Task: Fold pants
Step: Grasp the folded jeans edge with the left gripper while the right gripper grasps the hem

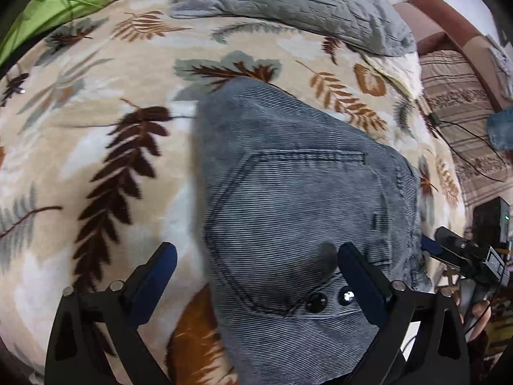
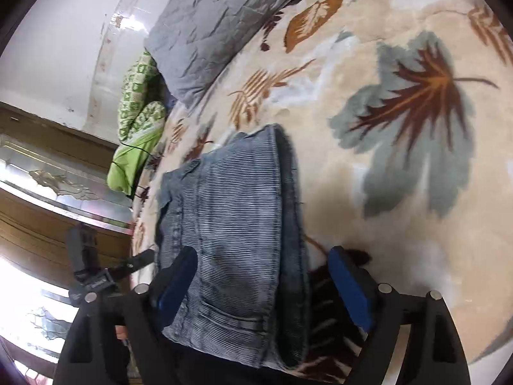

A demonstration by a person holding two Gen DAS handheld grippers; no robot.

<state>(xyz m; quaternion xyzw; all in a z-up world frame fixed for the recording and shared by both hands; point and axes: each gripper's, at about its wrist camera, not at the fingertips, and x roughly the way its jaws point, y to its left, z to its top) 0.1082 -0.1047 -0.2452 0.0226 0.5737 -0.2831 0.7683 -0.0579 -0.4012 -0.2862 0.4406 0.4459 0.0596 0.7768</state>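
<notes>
- The left gripper [image 1: 256, 264] stands with its jaws wide apart, pointed steeply down over the folded pants [image 1: 298, 211]; its right-hand finger [image 1: 356, 276] sits over the denim near two dark buttons [image 1: 315, 301], the other over the bare leaf-print blanket [image 1: 96, 128]. Whether either pad touches cloth cannot be told.
- The right gripper [image 2: 266, 280] is also spread wide, the pants [image 2: 231, 224] lying between its fingers with nothing pinched; the left-hand pad overlaps the denim, the right-hand one is over the blanket [image 2: 400, 128].
- The pants lie as a compact folded bundle on the blanket, directly ahead of both grippers; their nearest edge is cut off behind the gripper bodies in both views.
- Only the left wrist view shows the stitched pocket seam and buttons; only the right wrist view shows the stacked folded edge along the bundle's right-hand side.
- Each view catches the other gripper at the bundle's side, partly cut off.
- Beyond the pants, a grey quilted pillow [image 1: 288, 3] lies at the blanket's far end.
- A green patterned cloth [image 2: 138, 118] beside the pillow is partly hidden.
</notes>
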